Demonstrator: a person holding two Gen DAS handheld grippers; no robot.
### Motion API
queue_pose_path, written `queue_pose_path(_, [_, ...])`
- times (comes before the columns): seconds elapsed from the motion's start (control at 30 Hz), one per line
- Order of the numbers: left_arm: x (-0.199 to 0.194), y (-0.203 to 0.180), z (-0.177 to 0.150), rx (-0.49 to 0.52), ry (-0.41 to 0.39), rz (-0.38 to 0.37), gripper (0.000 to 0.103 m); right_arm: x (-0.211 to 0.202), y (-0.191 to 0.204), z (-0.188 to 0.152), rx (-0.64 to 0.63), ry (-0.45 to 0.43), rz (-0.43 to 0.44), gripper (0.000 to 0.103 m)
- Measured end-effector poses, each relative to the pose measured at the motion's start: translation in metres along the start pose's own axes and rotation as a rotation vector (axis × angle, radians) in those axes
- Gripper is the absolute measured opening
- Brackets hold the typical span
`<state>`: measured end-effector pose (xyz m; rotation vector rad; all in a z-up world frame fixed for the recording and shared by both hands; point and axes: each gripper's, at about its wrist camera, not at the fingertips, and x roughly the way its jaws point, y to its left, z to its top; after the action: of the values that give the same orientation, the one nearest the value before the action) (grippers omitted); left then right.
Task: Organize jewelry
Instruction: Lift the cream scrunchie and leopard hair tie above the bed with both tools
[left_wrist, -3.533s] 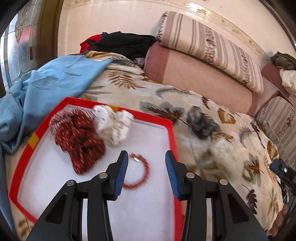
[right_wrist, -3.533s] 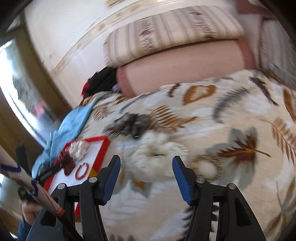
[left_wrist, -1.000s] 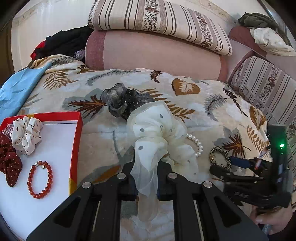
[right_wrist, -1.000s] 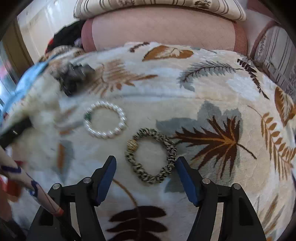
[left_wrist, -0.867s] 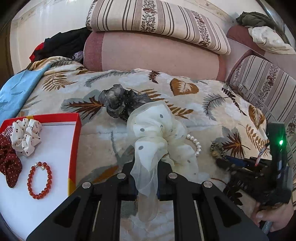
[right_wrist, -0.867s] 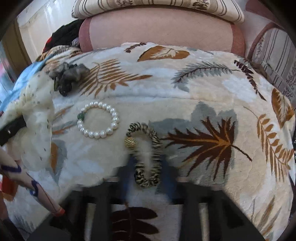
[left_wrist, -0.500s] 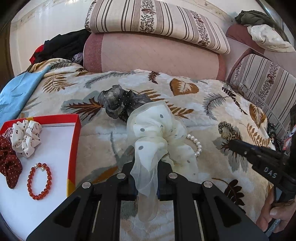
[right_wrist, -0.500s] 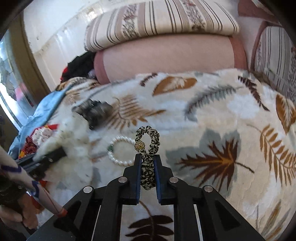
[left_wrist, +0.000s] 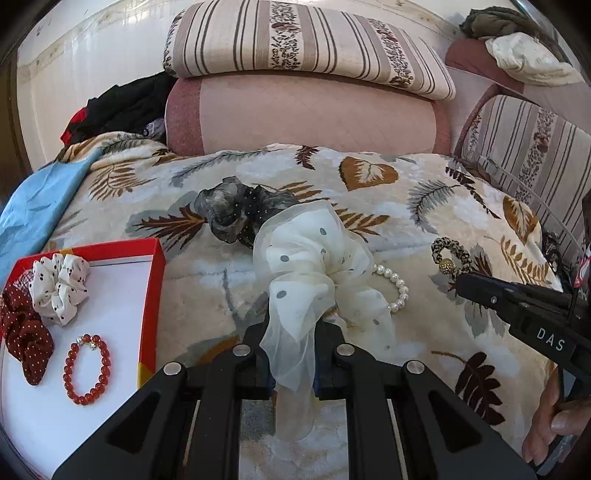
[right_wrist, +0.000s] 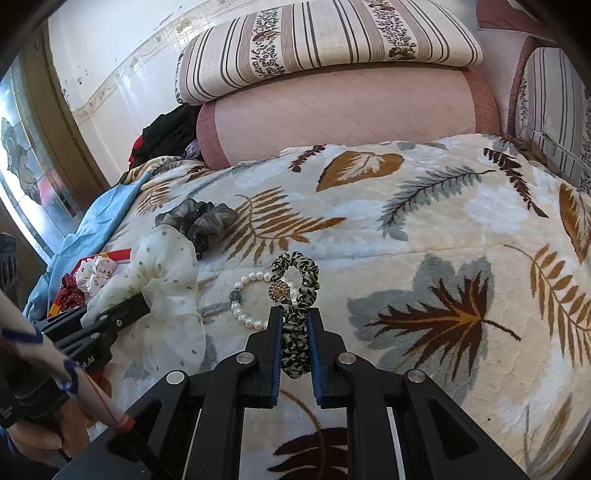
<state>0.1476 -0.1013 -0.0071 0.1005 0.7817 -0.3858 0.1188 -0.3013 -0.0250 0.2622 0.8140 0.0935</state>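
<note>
My left gripper (left_wrist: 293, 328) is shut on a cream dotted sheer scrunchie (left_wrist: 314, 266), held just above the leaf-print blanket; the same scrunchie (right_wrist: 166, 269) shows at the left of the right wrist view. My right gripper (right_wrist: 294, 321) is shut on a leopard-print hair tie with a gold bead (right_wrist: 295, 291), lifted off the blanket; in the left wrist view the hair tie (left_wrist: 448, 253) sticks up from the right gripper (left_wrist: 461, 282). A pearl bracelet (right_wrist: 249, 299) lies on the blanket between both grippers. The red-rimmed white tray (left_wrist: 151, 291) holds a red bead bracelet (left_wrist: 86, 369), a white scrunchie (left_wrist: 59, 288) and a dark red scrunchie (left_wrist: 24, 332).
A grey-black scrunchie (left_wrist: 236, 214) lies on the blanket beyond the cream one. Blue cloth (left_wrist: 33, 206) is bunched left of the tray. A pink bolster (left_wrist: 306, 114) and striped cushions (left_wrist: 306, 44) close off the far side. A hand (left_wrist: 554, 421) holds the right gripper's handle.
My right gripper closed on the leopard-print hair tie and lifted it off the blanket. The left gripper kept its hold on the cream scrunchie and barely moved.
</note>
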Motion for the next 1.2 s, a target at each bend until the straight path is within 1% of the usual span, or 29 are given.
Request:
queue_pose_path(0.47, [-0.006, -0.02, -0.004, 0.103, -0.048, 0.05, 0.013, -0.001, 0.0, 0.0, 0.002, -0.004, 0.004, 0.014])
queue_pose_path(1.2, [-0.009, -0.024, -0.005, 0.122, -0.059, 0.058, 0.014, -0.001, 0.002, 0.0, 0.006, -0.01, 0.013, 0.014])
